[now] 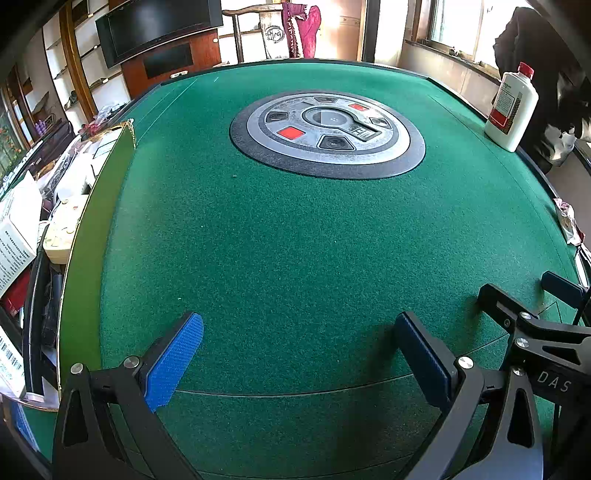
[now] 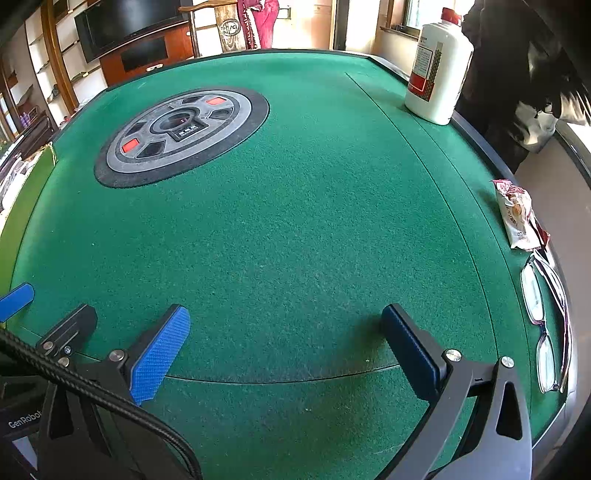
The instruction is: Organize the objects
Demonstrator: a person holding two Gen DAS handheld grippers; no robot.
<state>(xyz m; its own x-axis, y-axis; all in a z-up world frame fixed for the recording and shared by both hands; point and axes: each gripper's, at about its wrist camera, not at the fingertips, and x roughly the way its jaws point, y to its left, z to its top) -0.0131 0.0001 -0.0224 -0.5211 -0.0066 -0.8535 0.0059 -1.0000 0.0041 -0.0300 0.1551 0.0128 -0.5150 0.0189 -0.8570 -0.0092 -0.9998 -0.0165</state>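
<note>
Left wrist view: green felt table [image 1: 280, 236] fills the frame, seams curving near its edges. Round grey and black control hub [image 1: 327, 134] at 12 o'clock, two red buttons on it. White bottle [image 1: 511, 110] with red cap stands upright at 2 o'clock on the table's edge. Left gripper [image 1: 299, 354] at 6, jaws wide apart, nothing between them, only bare felt. Right gripper [image 1: 532, 317] shows at 4. Snack packet [image 1: 567, 225] at 3 on the rim. Off the table at 9: clutter of boxes and papers [image 1: 22, 236]. Room behind: dark TV [image 1: 159, 26] at 11, shelves at 10, bright window at 1, a dark-clothed person [image 1: 539, 74] at 2.

Right wrist view: same table [image 2: 280, 236], hub [image 2: 181, 136] now at 11. Right gripper [image 2: 284, 347] at 6, jaws wide apart and empty. Left gripper [image 2: 16, 299], blue pad only, at 9. Bottle [image 2: 437, 70] at 1, upright near the edge. Packet [image 2: 515, 214] at 3, lying flat; glasses [image 2: 545, 321] at 4, just beside it along the rim, folded. TV [image 2: 125, 26] at 11, person [image 2: 517, 74] at 2
</note>
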